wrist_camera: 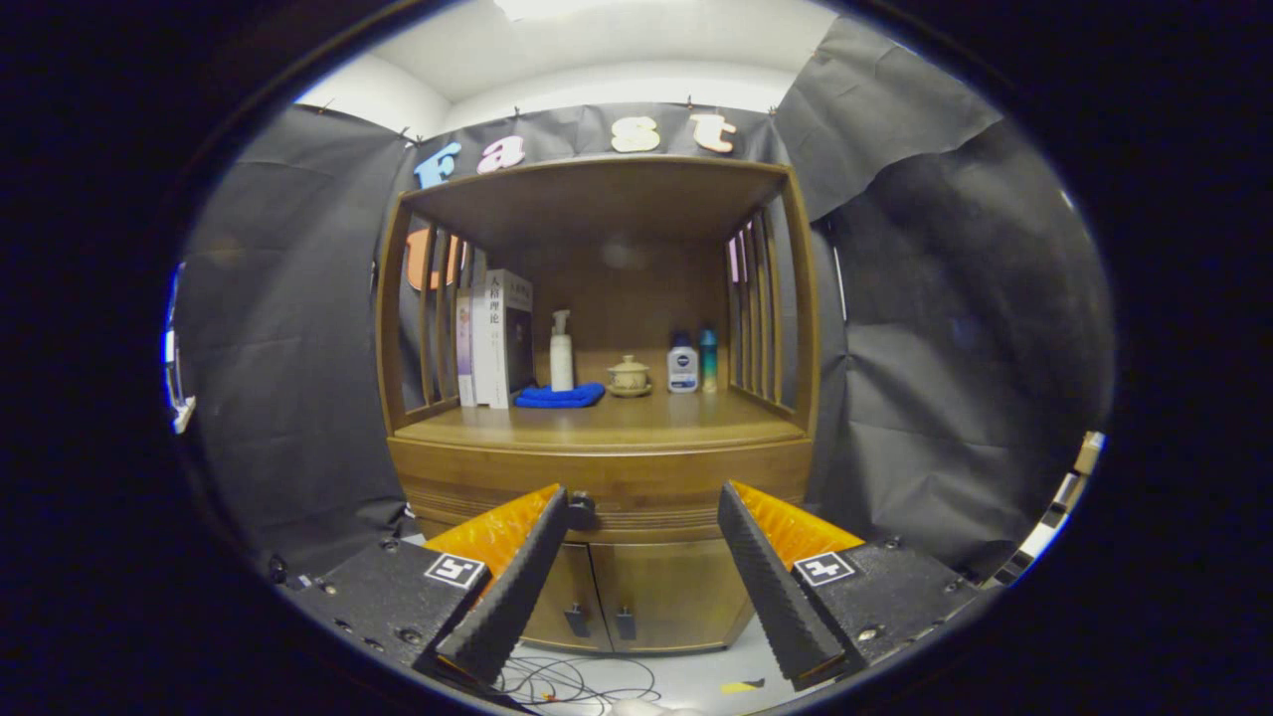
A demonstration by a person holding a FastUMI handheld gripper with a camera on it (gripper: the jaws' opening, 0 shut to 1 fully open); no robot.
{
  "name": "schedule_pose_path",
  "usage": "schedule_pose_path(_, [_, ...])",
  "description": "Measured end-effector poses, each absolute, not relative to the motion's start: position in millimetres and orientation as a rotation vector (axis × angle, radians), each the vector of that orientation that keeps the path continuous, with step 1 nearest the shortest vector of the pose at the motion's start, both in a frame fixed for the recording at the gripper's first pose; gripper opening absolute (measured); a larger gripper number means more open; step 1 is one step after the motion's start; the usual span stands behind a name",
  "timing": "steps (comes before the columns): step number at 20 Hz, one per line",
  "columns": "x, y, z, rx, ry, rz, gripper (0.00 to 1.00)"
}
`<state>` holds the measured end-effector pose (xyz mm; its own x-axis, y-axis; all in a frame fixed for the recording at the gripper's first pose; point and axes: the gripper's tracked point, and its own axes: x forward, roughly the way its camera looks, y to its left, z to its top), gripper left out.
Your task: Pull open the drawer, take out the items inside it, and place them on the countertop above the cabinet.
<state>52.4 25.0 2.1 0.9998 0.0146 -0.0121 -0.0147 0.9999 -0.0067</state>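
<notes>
A wooden cabinet (597, 298) stands straight ahead. Its drawer (646, 482) is closed, a wide wood front just under the countertop (597, 426). A small dark knob (582, 511) sits on the drawer front, right beside my left fingertip (554, 505). My gripper (644, 497) is open, its fingers spread wide in front of the drawer with nothing between them. What lies inside the drawer is hidden.
At the back of the countertop stand books (492, 338), a white pump bottle (562, 353), a blue cloth (560, 396), a lidded ceramic cup (629, 376) and two small bottles (693, 362). Below the drawer are two doors (636, 592) with small handles. Cables (577, 684) lie on the floor.
</notes>
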Motion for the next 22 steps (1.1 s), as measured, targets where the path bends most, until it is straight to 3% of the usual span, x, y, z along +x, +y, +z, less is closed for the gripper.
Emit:
schedule_pose_path(8, [146,72,-34,-0.033,0.059,0.060,0.98])
schedule_pose_path(15, [201,83,-76,-0.050,0.110,0.004,0.98])
schedule_pose_path(18, [214,84,-90,-0.061,0.131,0.001,0.90])
schedule_pose_path(22, [225,85,-102,-0.060,0.150,-0.011,0.67])
